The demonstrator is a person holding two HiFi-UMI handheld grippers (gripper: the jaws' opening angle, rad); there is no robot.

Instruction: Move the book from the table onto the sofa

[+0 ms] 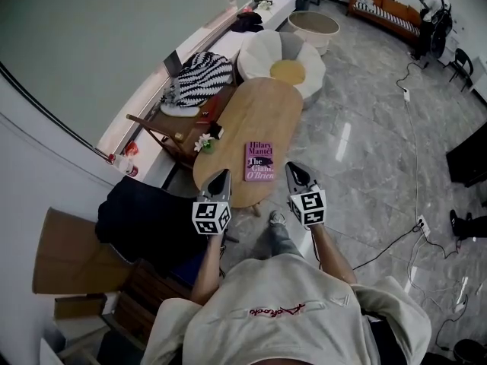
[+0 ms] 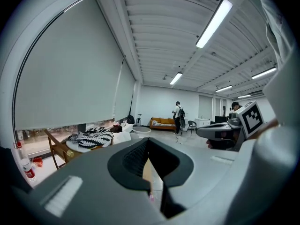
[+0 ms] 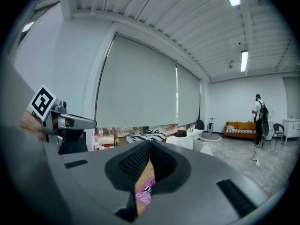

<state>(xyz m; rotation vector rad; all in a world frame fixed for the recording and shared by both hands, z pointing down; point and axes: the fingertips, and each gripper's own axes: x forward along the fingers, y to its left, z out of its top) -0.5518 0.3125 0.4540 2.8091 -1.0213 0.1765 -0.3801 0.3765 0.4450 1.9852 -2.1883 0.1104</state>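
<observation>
1. The left gripper (image 1: 222, 176) and right gripper (image 1: 296, 170) are both clenched on nothing and hover over the near end of the table (image 1: 262, 101). If they go in like this, the closed tips can only shove, so they need to part first.
2. The book (image 1: 259, 161) lies flat on the table, between the two sets of tips and just beyond them, touching neither. It looks thin with a smooth cover, so a finger coming down on top will likely skate across it rather than catch an edge.
3. A push from the near side could slide it further up the table. A push from the right tips could send it towards the small plant (image 1: 204, 143), which stands beyond the left tips and just beside the book.
4. If only one cover is pinched, the book may fall open and sag. If the two grips are uneven, it may twist and slip out on the lift.
5. Beyond the table a flower-shaped seat (image 1: 278, 55) blocks the straight line, so the carry probably has to swing round to the right.
6. Cables (image 1: 415, 139) trail over the floor on that side. A caught foot could jolt the grip.
7. The sofa (image 1: 384, 10) is far off, well apart from both grippers, and a person (image 1: 435, 10) stands at its end. A long carry gives a weak grip time to fail.
</observation>
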